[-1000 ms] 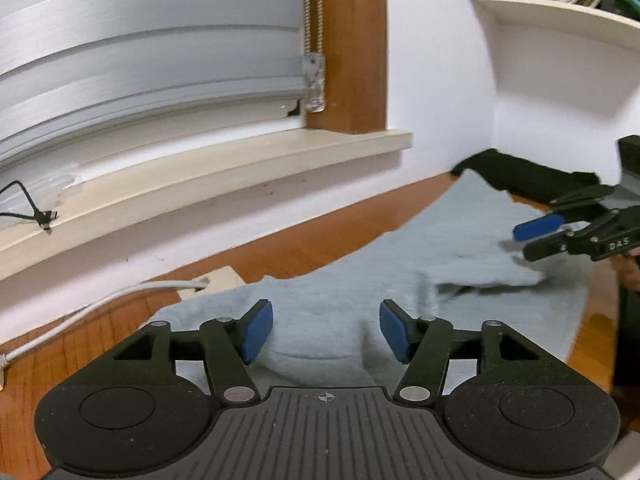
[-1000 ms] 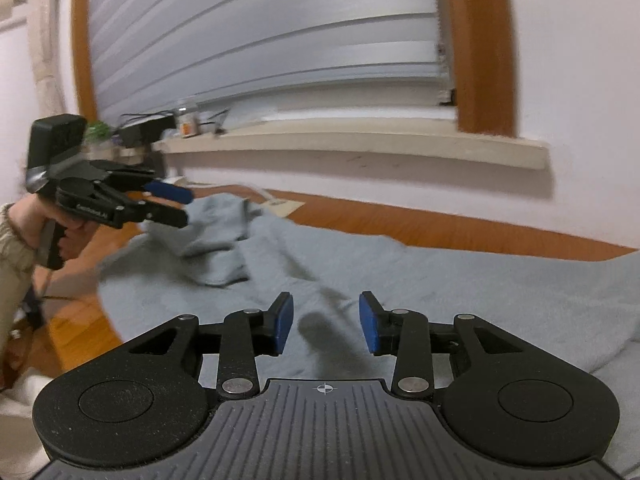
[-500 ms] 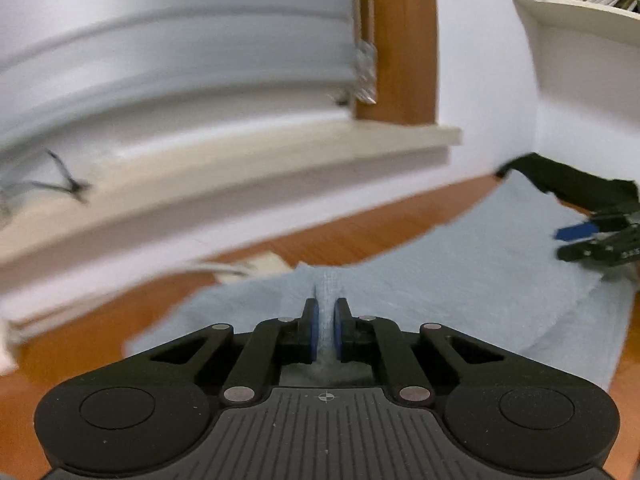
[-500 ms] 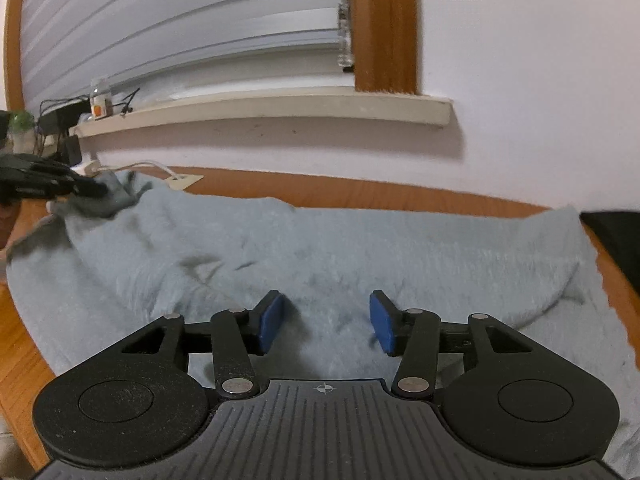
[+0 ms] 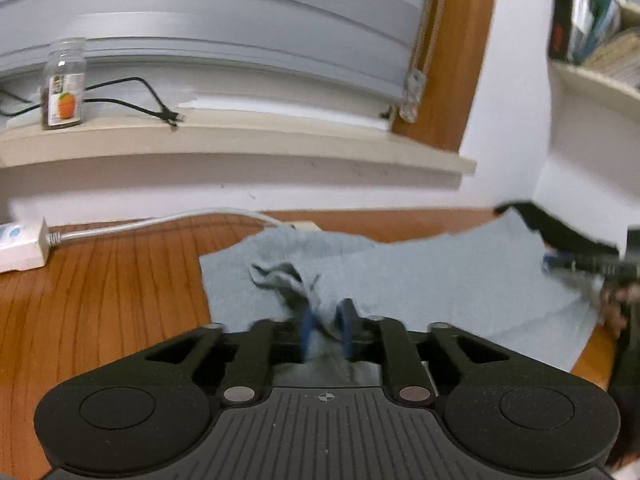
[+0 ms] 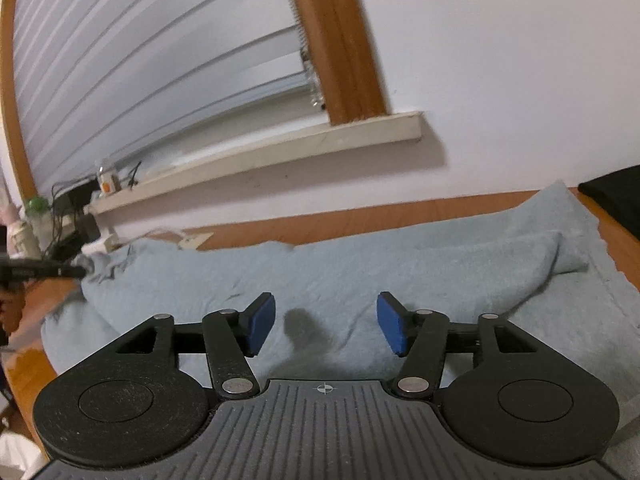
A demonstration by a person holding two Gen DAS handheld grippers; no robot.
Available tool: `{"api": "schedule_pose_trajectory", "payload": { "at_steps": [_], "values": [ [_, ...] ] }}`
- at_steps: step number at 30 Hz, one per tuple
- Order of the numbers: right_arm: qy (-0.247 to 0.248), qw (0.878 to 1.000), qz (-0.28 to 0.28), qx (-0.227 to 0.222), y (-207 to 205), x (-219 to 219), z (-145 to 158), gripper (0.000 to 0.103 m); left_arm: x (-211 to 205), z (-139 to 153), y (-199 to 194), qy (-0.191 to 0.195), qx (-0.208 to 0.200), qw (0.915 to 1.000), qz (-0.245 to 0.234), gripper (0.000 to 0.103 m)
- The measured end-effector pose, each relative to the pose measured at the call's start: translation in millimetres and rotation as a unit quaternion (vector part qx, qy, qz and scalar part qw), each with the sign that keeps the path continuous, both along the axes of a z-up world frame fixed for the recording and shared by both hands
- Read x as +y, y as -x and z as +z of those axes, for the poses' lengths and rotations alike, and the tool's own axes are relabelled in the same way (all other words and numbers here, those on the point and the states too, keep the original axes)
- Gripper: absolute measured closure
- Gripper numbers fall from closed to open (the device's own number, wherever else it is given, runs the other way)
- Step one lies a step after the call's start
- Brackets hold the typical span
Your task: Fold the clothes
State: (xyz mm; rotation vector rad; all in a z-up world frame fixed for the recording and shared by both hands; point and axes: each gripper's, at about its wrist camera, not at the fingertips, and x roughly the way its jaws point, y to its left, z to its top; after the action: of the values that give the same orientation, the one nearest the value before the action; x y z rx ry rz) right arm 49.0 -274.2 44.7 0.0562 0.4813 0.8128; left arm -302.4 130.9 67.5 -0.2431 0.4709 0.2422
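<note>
A light grey garment [image 5: 440,276] lies spread over the wooden table [image 5: 100,300]. My left gripper [image 5: 326,330] is shut on a bunched fold at the garment's left end, and the cloth rises between the blue pads. The right wrist view shows this gripper [image 6: 80,271] at the far left, holding that end. My right gripper [image 6: 326,326] hovers open just over the middle of the grey garment [image 6: 400,264], with nothing between its pads. It shows blurred at the far right of the left wrist view [image 5: 560,262], with a hand behind it.
A black garment [image 5: 560,232] lies beyond the grey one's right end. A white power strip [image 5: 20,248] and its cable sit on the table at left. A jar [image 5: 64,84] and black cables rest on the window sill [image 5: 240,148]. A bookshelf [image 5: 592,20] hangs at upper right.
My left gripper went from open to shut on the garment's fold and has drawn it leftward. My right gripper moved right along the cloth and opened wider.
</note>
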Motion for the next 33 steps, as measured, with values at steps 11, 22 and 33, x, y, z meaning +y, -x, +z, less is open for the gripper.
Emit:
{"api": "schedule_pose_trajectory", "payload": {
  "at_steps": [11, 22, 33],
  "values": [
    [-0.013, 1.0, -0.008, 0.001, -0.4, -6.2, -0.1, 0.043, 18.1, -8.9, -31.4, 0.005, 0.013, 0.9998, 0.011, 0.083],
    [-0.018, 1.0, -0.009, -0.002, 0.5, -8.2, 0.9, 0.036, 27.4, 5.9, -21.4, -0.016, 0.002, 0.998, 0.062, 0.058],
    [-0.014, 1.0, -0.01, 0.0, 1.9, -4.9, 0.2, 0.035, -15.1, 10.1, -54.9, -0.106, 0.05, 0.9931, 0.006, 0.025]
  ]
}}
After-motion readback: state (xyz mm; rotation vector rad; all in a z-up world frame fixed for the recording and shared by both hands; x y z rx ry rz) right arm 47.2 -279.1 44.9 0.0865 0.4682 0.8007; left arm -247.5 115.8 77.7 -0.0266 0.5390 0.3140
